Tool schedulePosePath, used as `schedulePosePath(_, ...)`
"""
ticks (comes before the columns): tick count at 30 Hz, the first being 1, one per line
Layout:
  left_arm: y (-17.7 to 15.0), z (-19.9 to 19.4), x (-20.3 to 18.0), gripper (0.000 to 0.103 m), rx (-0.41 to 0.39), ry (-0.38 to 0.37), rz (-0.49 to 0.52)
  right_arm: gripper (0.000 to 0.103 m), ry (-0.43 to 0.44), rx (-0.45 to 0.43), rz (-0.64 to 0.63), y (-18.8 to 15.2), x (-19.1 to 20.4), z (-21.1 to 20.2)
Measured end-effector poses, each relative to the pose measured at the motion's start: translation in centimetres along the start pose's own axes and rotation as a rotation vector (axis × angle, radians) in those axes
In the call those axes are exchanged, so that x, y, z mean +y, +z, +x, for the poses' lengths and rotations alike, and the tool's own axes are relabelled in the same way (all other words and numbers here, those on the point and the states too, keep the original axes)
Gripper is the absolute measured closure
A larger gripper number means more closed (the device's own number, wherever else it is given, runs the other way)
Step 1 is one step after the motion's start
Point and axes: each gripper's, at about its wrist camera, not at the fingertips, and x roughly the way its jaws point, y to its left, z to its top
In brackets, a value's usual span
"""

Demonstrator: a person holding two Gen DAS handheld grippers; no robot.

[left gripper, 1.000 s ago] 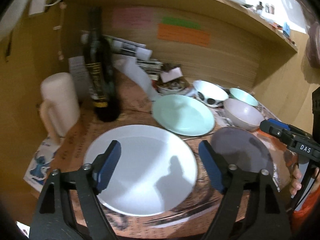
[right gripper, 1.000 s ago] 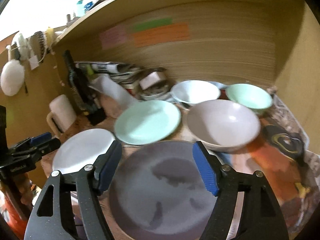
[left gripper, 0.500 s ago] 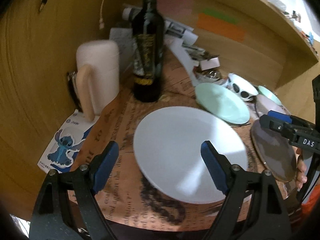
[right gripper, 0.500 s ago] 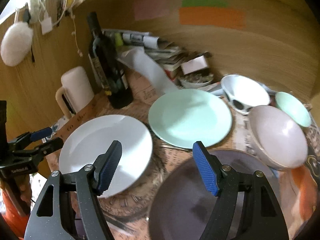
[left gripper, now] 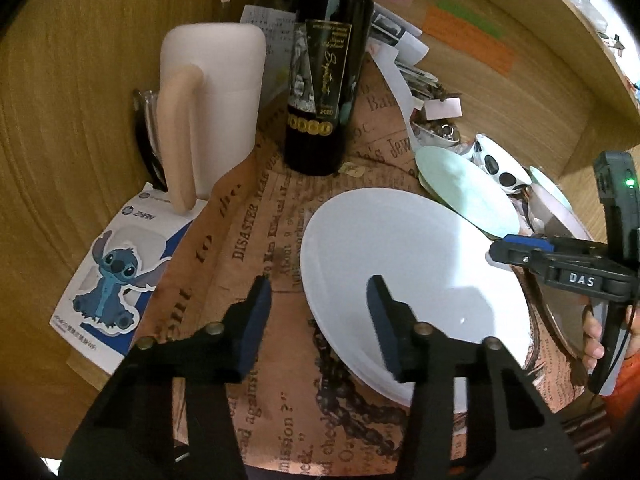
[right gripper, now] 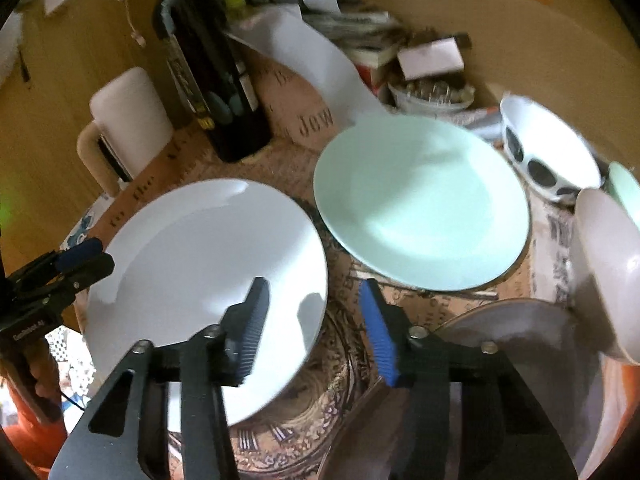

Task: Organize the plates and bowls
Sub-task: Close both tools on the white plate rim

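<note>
Handling judgement: the round white glazed plate [left gripper: 404, 268], flat on the newspaper-print mat [left gripper: 256, 240], looks rigid, slick and breakable, so I take its thin rim. Left gripper [left gripper: 318, 320] and right gripper [right gripper: 312, 326] straddle opposite edges, jaws closing, pads not yet gripping.

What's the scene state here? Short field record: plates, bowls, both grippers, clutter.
plates: white plate, mint plate, grey plate, each flat on the newspaper mat
bowls: spotted bowl, pinkish bowl, mint bowl
left gripper: closing, straddles the white plate's left rim
right gripper: closing, straddles its right rim
clutter: wine bottle, mug
</note>
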Motion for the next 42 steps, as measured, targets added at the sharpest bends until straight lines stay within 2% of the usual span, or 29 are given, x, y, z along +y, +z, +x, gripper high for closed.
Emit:
schedulePosePath(7,-0.1,1.2,0.3,0.073,0.028,-0.017,-0.004,0.076,0.012,0.044,-0.005,0.0,0.3,1.2)
schedulePosePath(12,-0.1,1.6,0.3,0.083,0.035,-0.05,-0.011,0.078,0.025,0.056,-0.02,0.0,0.6,1.6)
schedulePosePath(28,-0.1,1.2,-0.2,0.083,0.013,-0.015,-0.048,0.079,0.016,0.014,-0.017,-0.4,0.6,1.0)
schedulePosePath(42,0.7,-0.6,-1.3,0.083,-0.037,-0.02,-0.054,0.079,0.004,-0.093,-0.002,0.0,0.6,-1.9)
